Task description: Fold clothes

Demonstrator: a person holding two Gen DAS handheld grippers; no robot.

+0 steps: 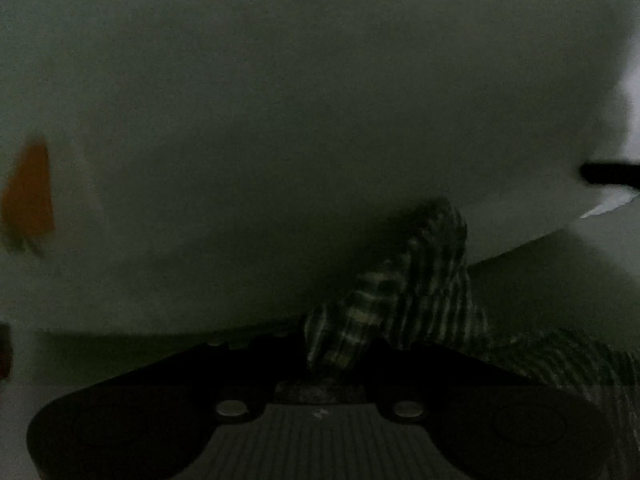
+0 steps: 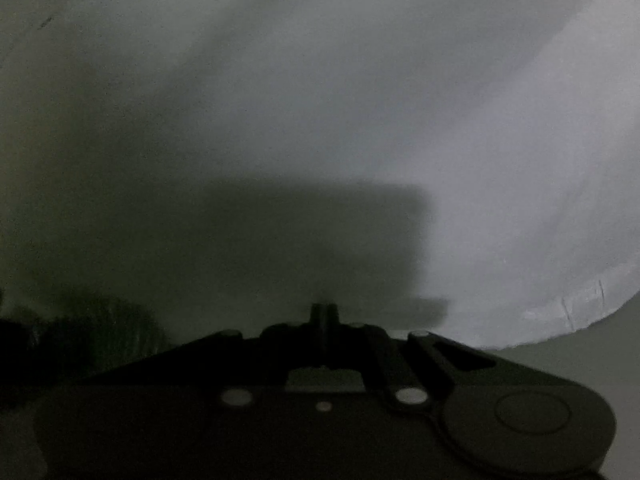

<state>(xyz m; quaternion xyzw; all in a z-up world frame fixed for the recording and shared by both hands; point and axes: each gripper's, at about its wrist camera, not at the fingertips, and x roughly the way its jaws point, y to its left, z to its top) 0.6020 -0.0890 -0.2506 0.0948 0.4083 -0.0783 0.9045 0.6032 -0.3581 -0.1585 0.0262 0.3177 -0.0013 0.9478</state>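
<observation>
The picture is dark and blurred. In the left wrist view a green-and-white striped cloth (image 1: 412, 272) bunches up between the fingers of my left gripper (image 1: 340, 344), which is shut on it. The cloth trails off to the lower right over the white table (image 1: 280, 120). In the right wrist view my right gripper (image 2: 324, 316) has its two fingertips pressed together, with nothing seen between them. It hovers over the white table (image 2: 480, 160). A dark fold of the striped cloth (image 2: 104, 328) lies at the lower left, apart from those fingertips.
An orange shape (image 1: 30, 196) lies blurred at the left edge of the table. A black bar (image 1: 612, 174) juts in from the right. The table's rounded edge (image 2: 560, 320) curves past at the lower right, with floor beyond it.
</observation>
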